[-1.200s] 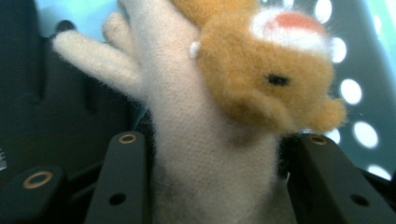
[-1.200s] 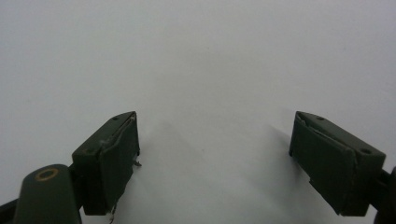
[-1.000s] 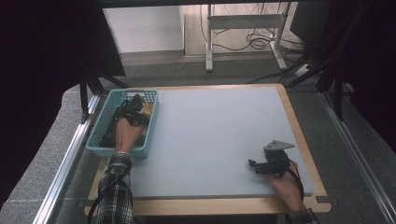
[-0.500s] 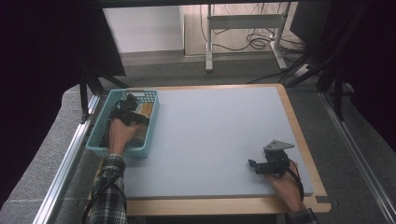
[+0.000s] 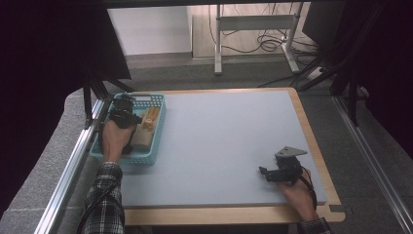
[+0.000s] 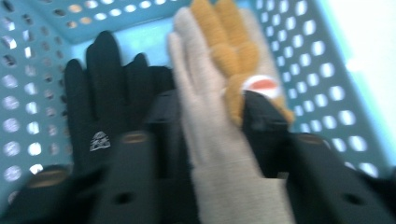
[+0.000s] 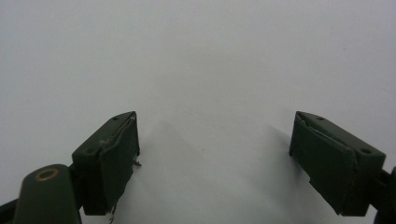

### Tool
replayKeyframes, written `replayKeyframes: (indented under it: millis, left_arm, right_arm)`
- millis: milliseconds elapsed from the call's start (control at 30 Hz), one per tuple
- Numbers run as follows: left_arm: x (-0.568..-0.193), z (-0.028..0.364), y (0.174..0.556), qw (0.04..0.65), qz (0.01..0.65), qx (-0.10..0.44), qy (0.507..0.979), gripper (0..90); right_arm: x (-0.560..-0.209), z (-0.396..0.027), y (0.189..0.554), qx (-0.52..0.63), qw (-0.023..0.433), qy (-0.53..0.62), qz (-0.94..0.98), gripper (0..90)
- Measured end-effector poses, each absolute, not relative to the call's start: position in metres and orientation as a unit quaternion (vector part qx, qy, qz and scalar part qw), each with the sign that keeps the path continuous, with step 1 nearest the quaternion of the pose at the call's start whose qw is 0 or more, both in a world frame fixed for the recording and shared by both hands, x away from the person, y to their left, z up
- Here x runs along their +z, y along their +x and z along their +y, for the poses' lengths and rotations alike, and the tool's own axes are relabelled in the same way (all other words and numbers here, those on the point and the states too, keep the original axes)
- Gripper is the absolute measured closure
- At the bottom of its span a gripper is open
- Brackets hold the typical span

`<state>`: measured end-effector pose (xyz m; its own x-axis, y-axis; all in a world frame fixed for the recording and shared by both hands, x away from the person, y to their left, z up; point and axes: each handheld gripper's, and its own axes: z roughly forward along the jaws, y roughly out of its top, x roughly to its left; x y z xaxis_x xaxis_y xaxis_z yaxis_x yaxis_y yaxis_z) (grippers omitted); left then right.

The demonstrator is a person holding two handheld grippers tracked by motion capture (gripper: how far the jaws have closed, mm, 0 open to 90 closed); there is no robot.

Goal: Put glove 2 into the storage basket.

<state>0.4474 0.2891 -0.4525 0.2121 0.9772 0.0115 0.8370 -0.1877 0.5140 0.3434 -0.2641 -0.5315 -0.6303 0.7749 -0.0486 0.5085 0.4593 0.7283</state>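
- Pinching the beige glove (image 6: 219, 140) lengthwise, the left gripper (image 6: 210, 126) has just been closing on it — fingers pointing away, inside the basket (image 5: 157, 141).
- Right gripper (image 7: 215, 154) spread over bare table (image 5: 224, 141) — well apart.

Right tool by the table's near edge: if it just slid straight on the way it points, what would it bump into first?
Probably nothing: the right tool, jaws wide apart, faces bare grey table, and the way looks free as far as its own view shows.
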Motion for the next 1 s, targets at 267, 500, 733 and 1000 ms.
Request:
replayKeyframes:
  millis: [267,500,733,1000]
  left_arm:
    - [-0.483,0.291,0.459,0.155,0.621,0.145,0.755,87.5]
    - [-0.499,0.282,0.468,0.146,0.623,0.131,0.758,89.2]
    - [-0.5,0.269,0.472,0.155,0.615,0.123,0.763,90.0]
    - [-0.502,0.274,0.471,0.179,0.619,0.111,0.757,90.0]
  right_arm:
    - [-0.531,-0.264,0.343,0.349,0.191,0.385,0.833,15.3]
    - [-0.531,-0.264,0.343,0.349,0.19,0.385,0.832,15.3]
    - [-0.531,-0.264,0.343,0.35,0.19,0.385,0.832,15.2]
    - [-0.531,-0.264,0.343,0.35,0.19,0.385,0.833,15.2]
